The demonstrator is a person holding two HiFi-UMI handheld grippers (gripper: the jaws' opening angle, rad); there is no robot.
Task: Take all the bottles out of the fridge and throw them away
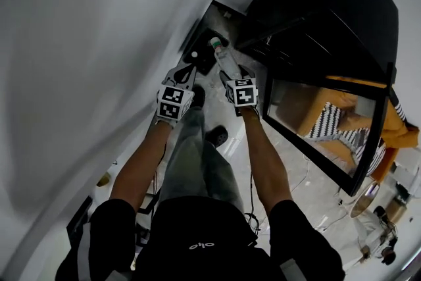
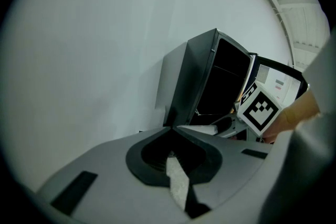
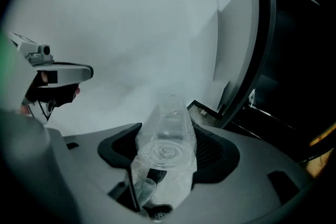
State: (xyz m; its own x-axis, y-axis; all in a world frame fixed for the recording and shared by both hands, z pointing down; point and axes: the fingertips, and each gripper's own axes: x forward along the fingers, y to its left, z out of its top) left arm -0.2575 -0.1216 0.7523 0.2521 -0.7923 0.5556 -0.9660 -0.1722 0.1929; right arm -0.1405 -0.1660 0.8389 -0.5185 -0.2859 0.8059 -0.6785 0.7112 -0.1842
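My right gripper [image 1: 231, 76] is shut on a clear plastic bottle [image 1: 225, 59] with a green-and-white cap, which points away from me toward the wall. In the right gripper view the bottle [image 3: 167, 141] lies lengthwise between the jaws of my right gripper [image 3: 163, 165]. My left gripper [image 1: 186, 74] hovers just left of it. Its jaws are shut, and the left gripper view shows nothing held in my left gripper [image 2: 176, 168]. A black box with an open dark front [image 2: 210, 81] stands against the wall ahead. That black box [image 1: 209, 23] is also visible in the head view.
The black fridge stands at the right with its glass door [image 1: 329, 135] swung open. A white wall [image 1: 99, 43] runs along the left. My legs and dark shoes [image 1: 217, 136] are on the pale floor. Cables [image 1: 309, 168] and small clutter lie lower right.
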